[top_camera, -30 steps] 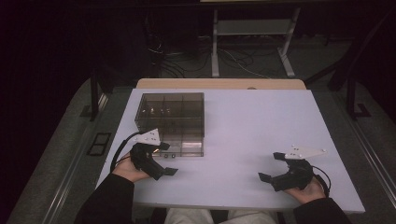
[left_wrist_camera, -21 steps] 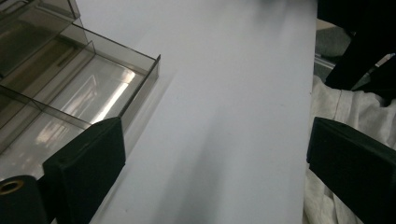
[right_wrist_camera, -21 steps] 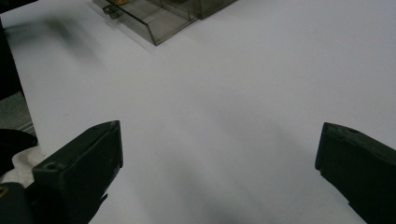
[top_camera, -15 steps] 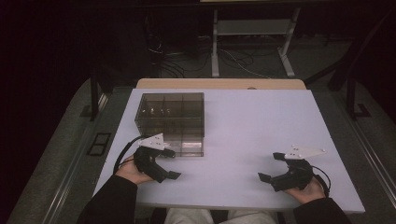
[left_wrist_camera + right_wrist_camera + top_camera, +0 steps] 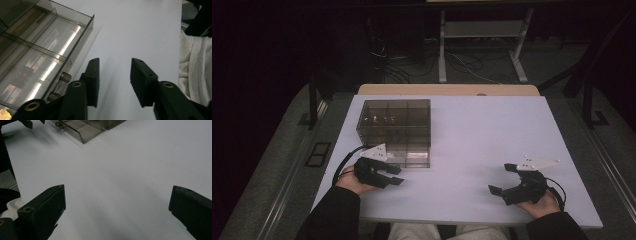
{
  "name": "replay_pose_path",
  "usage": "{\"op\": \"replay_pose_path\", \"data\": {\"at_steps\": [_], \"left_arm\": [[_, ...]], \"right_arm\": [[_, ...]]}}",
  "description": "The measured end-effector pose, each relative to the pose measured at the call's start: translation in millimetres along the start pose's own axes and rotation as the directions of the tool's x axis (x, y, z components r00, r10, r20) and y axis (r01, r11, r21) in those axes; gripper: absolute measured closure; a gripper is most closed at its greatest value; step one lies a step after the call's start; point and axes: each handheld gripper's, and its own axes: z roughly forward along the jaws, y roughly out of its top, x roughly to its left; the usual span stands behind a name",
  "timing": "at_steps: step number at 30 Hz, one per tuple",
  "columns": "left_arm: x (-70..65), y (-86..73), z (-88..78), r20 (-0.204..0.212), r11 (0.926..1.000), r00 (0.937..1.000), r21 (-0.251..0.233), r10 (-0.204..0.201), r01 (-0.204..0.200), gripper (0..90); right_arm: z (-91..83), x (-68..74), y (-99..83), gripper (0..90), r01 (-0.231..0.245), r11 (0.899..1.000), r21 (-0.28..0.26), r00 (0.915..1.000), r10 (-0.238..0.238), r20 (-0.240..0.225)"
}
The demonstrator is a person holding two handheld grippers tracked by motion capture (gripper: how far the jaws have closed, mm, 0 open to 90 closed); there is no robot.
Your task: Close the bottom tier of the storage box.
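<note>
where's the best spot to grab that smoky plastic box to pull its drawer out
Probably the small knob on the box front, the side facing the person. It sticks out from the flat wall, so the left tongs, just closing with nothing between them, could pinch it coming straight from the near side.

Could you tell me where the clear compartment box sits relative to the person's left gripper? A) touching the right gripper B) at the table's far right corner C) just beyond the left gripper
C: the clear compartment box sits just beyond the left gripper, on the table's left half.

smoky clear box [image 5: 394,131], white table [image 5: 492,135], black tongs [image 5: 398,176]
</note>
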Motion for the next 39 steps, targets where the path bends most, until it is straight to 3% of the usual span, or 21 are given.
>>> {"op": "replay_pose_path", "data": {"at_steps": [5,8,15,26,39], "left_arm": [[1.9,-1.3,6.7,0.017,0.9979,0.9998,0.064,0.008,-0.009,74.9],[3.6,-1.7,9.7,0.031,0.9968,0.9995,0.079,0.002,-0.005,80.7],[11.1,-2.9,16.0,-0.024,0.99,0.9997,0.141,-0.008,0.012,89.1],[22.3,-3.0,20.9,-0.069,0.9821,0.9975,0.187,-0.014,0.027,89.6],[31.8,-4.7,22.0,-0.094,0.9826,0.9948,0.177,-0.038,0.055,89.6]], "right_arm": [[0.0,0.0,-0.1,0.5,0.0,1.0,0.0,1.0,0.0,0.0],[-0.1,0.1,0.0,0.5,-0.001,1.0,0.0,1.0,0.001,0.0],[-0.4,0.0,-0.1,0.5,-0.001,1.0,0.001,1.0,0.001,-0.001],[-0.8,-0.3,-0.3,0.5,-0.002,1.0,0.0,1.0,0.002,0.001],[-1.4,-0.7,-0.5,0.5,0.001,1.0,-0.001,1.0,-0.001,0.002]]}}
